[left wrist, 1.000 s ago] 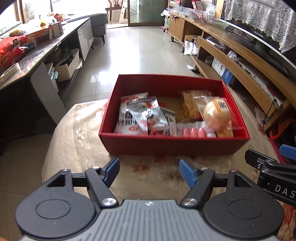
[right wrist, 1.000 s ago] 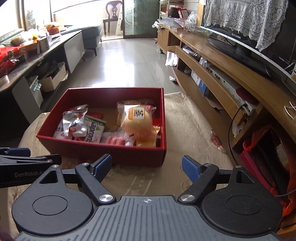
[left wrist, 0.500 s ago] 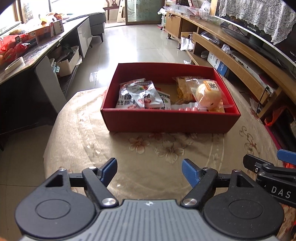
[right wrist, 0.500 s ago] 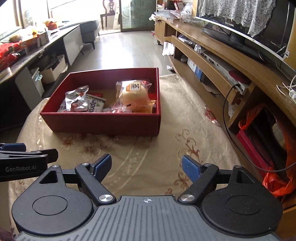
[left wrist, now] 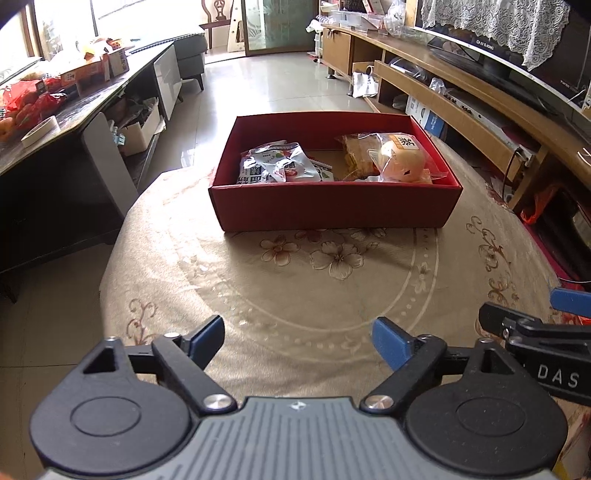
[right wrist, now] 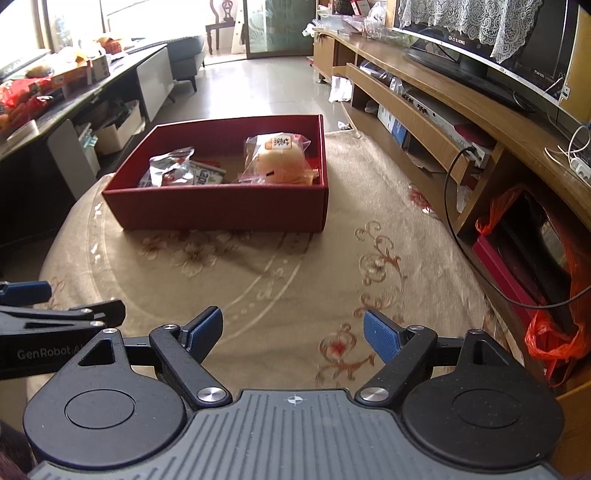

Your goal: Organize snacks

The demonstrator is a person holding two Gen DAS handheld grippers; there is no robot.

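At the centre of the frame, snacks (left wrist: 280, 166) lie inside the red box (left wrist: 332, 210) on the worktop (left wrist: 295, 295), where the left tool (left wrist: 297, 338), jaws opening on nothing, and the empty, released right tool (right wrist: 293, 330) should stay clear of the rim.

Pale glossy floor tiles (left wrist: 258, 85) run back to a glass sliding door (left wrist: 275, 26), with a wooden chair (left wrist: 218, 18) beside it. Daylight pours through the window (left wrist: 62, 26) on the left, above a long dark sideboard (left wrist: 74, 107) cluttered with boxes. Along the right wall stands a low wooden TV unit (right wrist: 436, 107) carrying a curved television (right wrist: 491, 48) draped in white lace (right wrist: 476, 22). A beige floral cloth (left wrist: 332, 288) covers the round counter
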